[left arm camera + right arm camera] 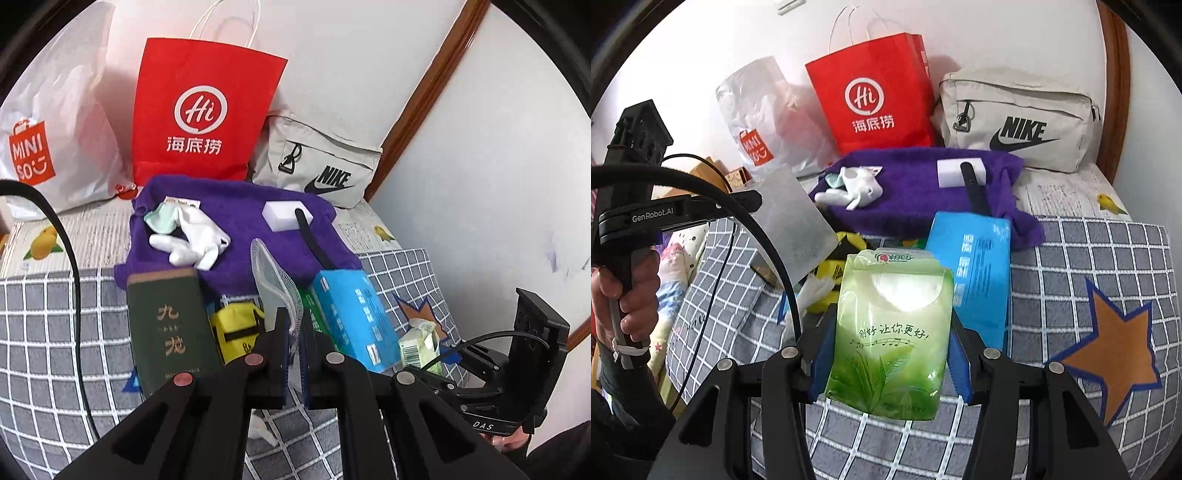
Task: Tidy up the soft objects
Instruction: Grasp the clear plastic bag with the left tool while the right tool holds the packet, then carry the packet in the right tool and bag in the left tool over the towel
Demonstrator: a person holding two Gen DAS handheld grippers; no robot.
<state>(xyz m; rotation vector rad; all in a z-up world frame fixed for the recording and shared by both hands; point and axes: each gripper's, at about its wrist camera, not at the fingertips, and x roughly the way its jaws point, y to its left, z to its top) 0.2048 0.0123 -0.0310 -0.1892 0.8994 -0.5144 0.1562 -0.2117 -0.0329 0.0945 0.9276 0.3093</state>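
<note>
My left gripper is shut on the lower edge of a thin grey cloth with a stitched zigzag border, which stands up from the jaws. From the right wrist view the same grey cloth hangs flat above the bed. My right gripper is shut on a green tissue pack, its blue pads pressing both sides. Behind lie a purple towel with white socks and a white sponge block on it.
A blue tissue pack, a dark green box and a yellow pouch lie on the grey checked blanket. A red paper bag, a white Miniso bag and a beige Nike bag lean on the wall.
</note>
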